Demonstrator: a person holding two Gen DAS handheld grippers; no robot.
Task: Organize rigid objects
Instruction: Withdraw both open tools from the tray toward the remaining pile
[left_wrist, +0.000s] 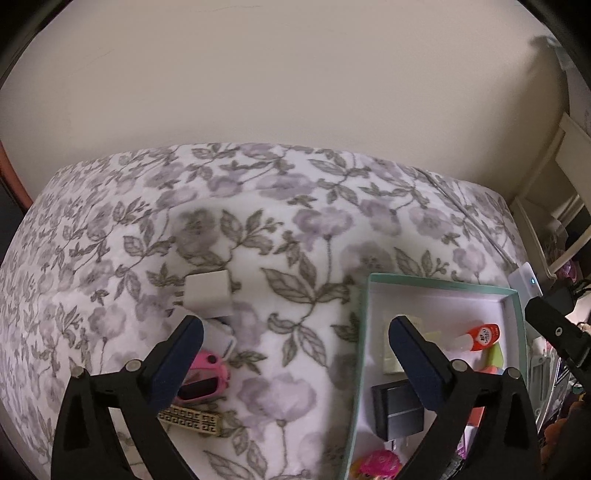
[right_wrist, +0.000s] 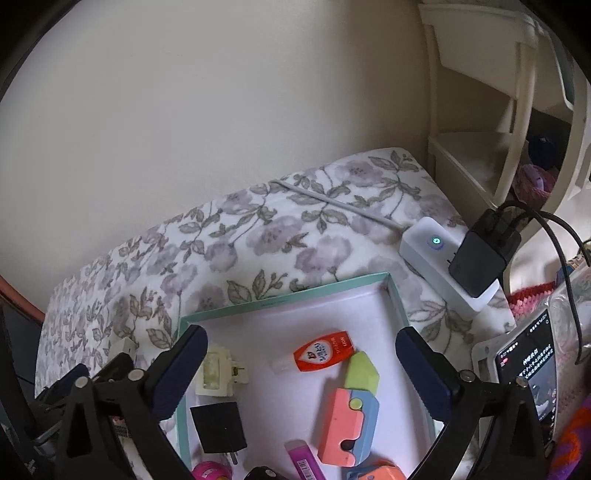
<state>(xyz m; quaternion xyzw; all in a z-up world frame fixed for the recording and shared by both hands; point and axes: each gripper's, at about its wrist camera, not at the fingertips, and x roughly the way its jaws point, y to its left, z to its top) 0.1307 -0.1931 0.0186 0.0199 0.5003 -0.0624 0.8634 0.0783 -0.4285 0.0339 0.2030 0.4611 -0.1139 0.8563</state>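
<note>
1. Left wrist view: the left gripper (left_wrist: 295, 328) is hovering over the floral bed (left_wrist: 280, 206) with its fingers spread wide and gripping nothing. The things awaiting sorting are lying near its left finger: a white plug cube (left_wrist: 207, 292), a pink toy (left_wrist: 205, 376) and a gold-patterned bar (left_wrist: 192, 424). The teal-rimmed box (left_wrist: 364, 354) is sitting to the right.

2. Risk, as I judge it: the bedding is soft, so pressing down on the cube could be sinking or tipping it, and the fingers could be snagging the fleece. The pink toy is lying partly under the left finger, so a careless closing might be catching the wrong item.

3. No writing is legible on the loose items here; the orange bottle (left_wrist: 480, 334) in the box is showing a label too blurred to read.

4. Right wrist view: the right gripper (right_wrist: 301, 343) is hanging above the box (right_wrist: 284, 295), fingers likewise spread and empty. Inside are lying the orange bottle (right_wrist: 325, 350), a cream clip (right_wrist: 216, 371), a black adapter (right_wrist: 218, 426), a green-pink-blue block toy (right_wrist: 351, 398) and a purple barcoded stick (right_wrist: 304, 461).

5. Risk: the box is crowding up, so a dropped item could be knocking others or bouncing out. The lit power strip (right_wrist: 439, 258) and its black cables (right_wrist: 557, 236) are close on the right, easy to hook.

6. The bottle label is carrying white Asian script I cannot read; the phone screen (right_wrist: 528, 365) text is too small.
</note>
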